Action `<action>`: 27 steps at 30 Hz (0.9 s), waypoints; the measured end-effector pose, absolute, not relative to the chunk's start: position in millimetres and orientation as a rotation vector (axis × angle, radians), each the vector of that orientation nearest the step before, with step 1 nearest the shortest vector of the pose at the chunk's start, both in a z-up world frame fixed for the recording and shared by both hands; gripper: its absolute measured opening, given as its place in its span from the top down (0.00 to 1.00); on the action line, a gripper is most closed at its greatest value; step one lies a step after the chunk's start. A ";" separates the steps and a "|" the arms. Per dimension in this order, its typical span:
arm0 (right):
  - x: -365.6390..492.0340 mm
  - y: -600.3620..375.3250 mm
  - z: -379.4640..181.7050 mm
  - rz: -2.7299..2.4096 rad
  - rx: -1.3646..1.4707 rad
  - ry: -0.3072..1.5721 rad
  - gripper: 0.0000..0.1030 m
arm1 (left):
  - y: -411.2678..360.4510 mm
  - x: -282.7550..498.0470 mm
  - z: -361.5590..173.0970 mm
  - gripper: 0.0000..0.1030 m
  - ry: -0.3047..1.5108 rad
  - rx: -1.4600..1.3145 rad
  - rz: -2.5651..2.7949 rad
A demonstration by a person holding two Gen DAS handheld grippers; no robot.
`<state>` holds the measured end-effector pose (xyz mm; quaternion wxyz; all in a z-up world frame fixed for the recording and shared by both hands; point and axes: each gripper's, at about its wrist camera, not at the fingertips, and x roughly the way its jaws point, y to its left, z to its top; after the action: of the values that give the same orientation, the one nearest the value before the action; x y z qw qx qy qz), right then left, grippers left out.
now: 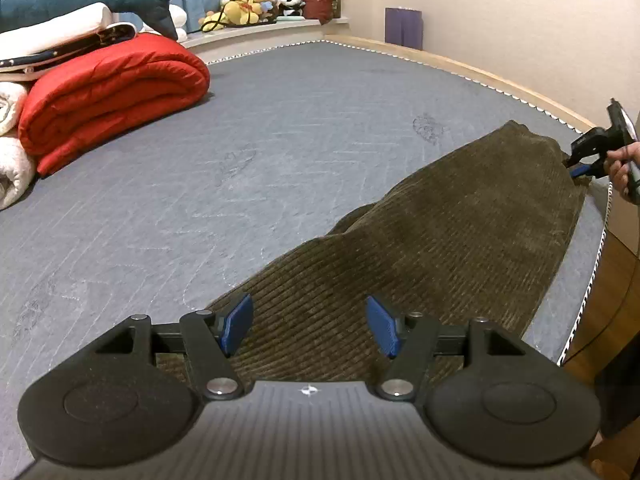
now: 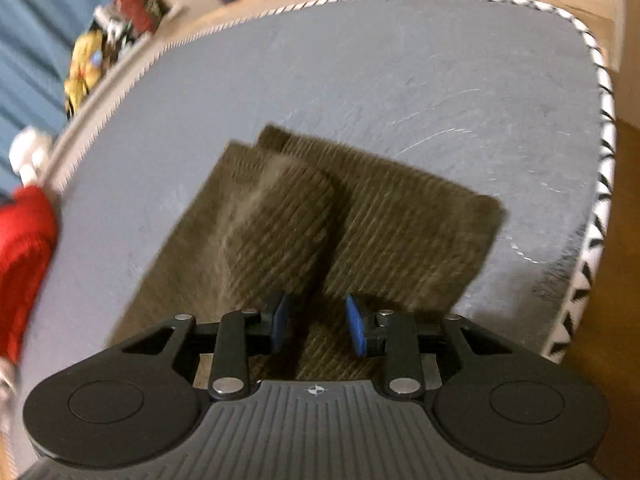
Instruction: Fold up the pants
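While angled down over the grey mattress [image 1: 240,168], the left gripper [image 1: 310,326] hovers above one pair of brown corduroy pants [image 1: 440,220], jaws wide, nothing between them; at 3 o'clock the right gripper [image 1: 576,166], in one hand [image 1: 622,168], meets the pants' far end; one red quilt [image 1: 112,92] at 10 o'clock. Right wrist view, blurred: right gripper [image 2: 320,324] tilted steeply down, jaws narrow, pads clear of the folded pants [image 2: 320,220] at centre.

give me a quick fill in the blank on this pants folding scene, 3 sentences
1. The brown corduroy pants lie on a ____ mattress.
2. The rolled quilt beside the white blankets is ____.
3. The left gripper hangs over the pants with its jaws ____.

Missing words: grey; red; open
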<state>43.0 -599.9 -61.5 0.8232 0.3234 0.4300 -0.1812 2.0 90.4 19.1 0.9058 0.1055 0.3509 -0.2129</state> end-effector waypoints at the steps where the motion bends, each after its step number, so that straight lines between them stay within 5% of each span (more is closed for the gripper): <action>1: 47.0 -594.1 -63.1 -0.397 0.646 0.920 0.68 | 90.0 2.3 16.9 0.33 0.724 0.216 -0.437; 6: 68.3 -561.4 -51.1 -0.354 0.569 0.881 0.78 | 89.9 10.6 16.1 0.33 0.734 0.201 -0.442; 12: 90.2 -523.1 -22.6 -0.040 0.548 0.661 0.77 | 88.4 14.0 13.8 0.33 0.746 0.211 -0.442; 21: 39.7 -587.3 0.7 -0.441 0.647 0.605 0.72 | 96.9 11.6 17.5 0.30 0.731 0.214 -0.426; 27: 31.0 -613.3 -29.8 -0.520 0.602 0.874 0.70 | 93.6 14.3 16.9 0.29 0.735 0.217 -0.436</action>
<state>31.0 -613.3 -29.8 0.8306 0.2836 0.4120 -0.2449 14.3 93.6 16.9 0.9044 0.1050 0.3556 -0.2111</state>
